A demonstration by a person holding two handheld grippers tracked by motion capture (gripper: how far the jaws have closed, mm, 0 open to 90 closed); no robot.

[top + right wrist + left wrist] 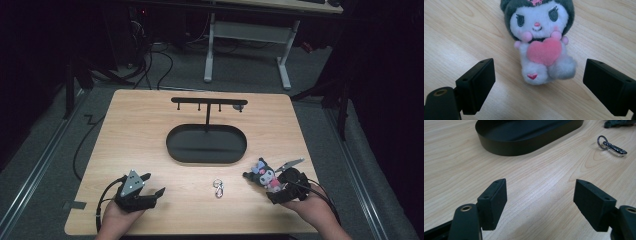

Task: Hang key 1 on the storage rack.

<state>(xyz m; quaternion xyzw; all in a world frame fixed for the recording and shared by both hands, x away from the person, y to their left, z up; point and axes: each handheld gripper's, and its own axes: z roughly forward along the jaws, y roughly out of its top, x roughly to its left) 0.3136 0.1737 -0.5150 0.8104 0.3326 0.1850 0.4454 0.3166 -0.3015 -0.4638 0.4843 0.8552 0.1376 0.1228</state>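
Note:
A small plush toy (pixel 265 176) with a dark hood, white face and pink heart lies on the wooden table at the front right. In the right gripper view the plush toy (pixel 539 22) lies face up just ahead of my right gripper (pixel 540 67); its feet reach between the jaws, and the pads stand wide apart without touching it. My right gripper (pixel 266 188) is open. At the front left my left gripper (pixel 152 183) rests open on the table with bare wood between its jaws (pixel 540 195). A metal key ring with a clasp (pixel 218 188) lies between the two grippers.
A black oval tray (pixel 172 142) sits at the table's centre, with a black T-shaped hanger stand (pixel 209 101) rising from its far side. The left gripper view has the tray wall (pixel 524 146) ahead and the key ring (pixel 612 145) to the right.

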